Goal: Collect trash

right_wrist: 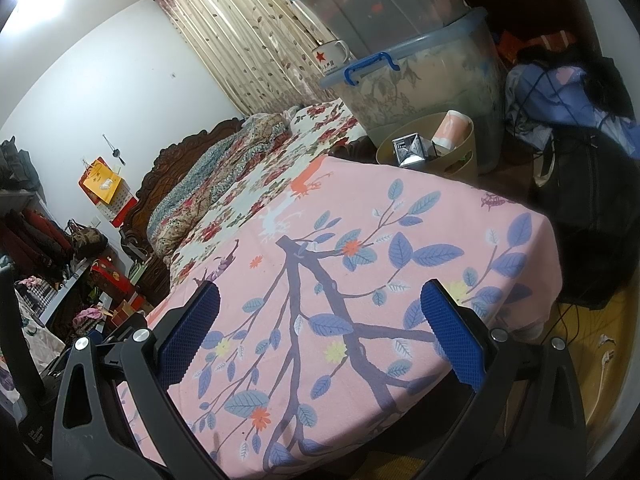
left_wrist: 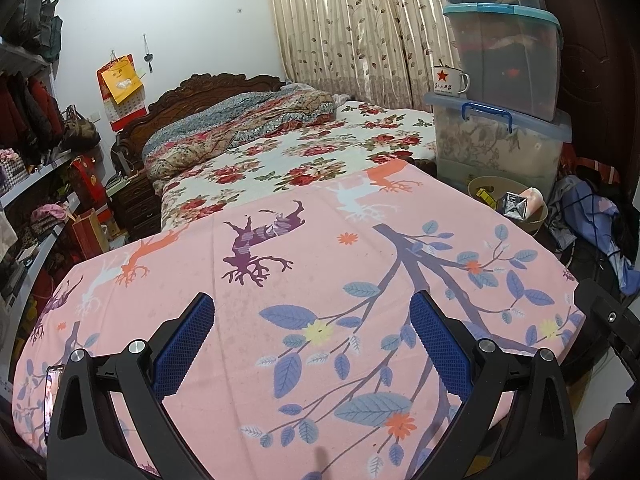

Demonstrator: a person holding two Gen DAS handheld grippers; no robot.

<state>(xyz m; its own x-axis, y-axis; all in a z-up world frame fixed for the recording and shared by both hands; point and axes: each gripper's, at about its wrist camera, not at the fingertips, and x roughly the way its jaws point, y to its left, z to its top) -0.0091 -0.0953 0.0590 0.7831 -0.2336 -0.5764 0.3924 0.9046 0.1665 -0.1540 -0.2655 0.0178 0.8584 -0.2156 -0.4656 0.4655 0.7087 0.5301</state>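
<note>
A tan waste basket (left_wrist: 538, 222) (right_wrist: 464, 148) stands past the far right corner of the table. In it sit a silver carton (left_wrist: 514, 205) (right_wrist: 410, 148) and a pink paper cup (left_wrist: 534, 199) (right_wrist: 454, 128), with a yellow scrap (left_wrist: 486, 195) beside them. My left gripper (left_wrist: 312, 320) hovers open over the pink tablecloth (left_wrist: 340, 272), nothing between its blue pads. My right gripper (right_wrist: 320, 312) is also open and empty above the same cloth (right_wrist: 360, 220). Part of the right gripper's black frame (left_wrist: 608, 312) shows at the right edge of the left wrist view.
Stacked clear storage boxes (left_wrist: 504, 136) (right_wrist: 432, 80) with a white enamel mug (left_wrist: 450, 80) (right_wrist: 330, 56) rise behind the basket. A flowered bed (left_wrist: 300, 148) lies beyond the table. Shelves of bags and clothes (left_wrist: 36, 140) line the left. A phone (left_wrist: 50, 396) lies at the table's left edge. Clothes and a dark bag (right_wrist: 580, 184) pile at right.
</note>
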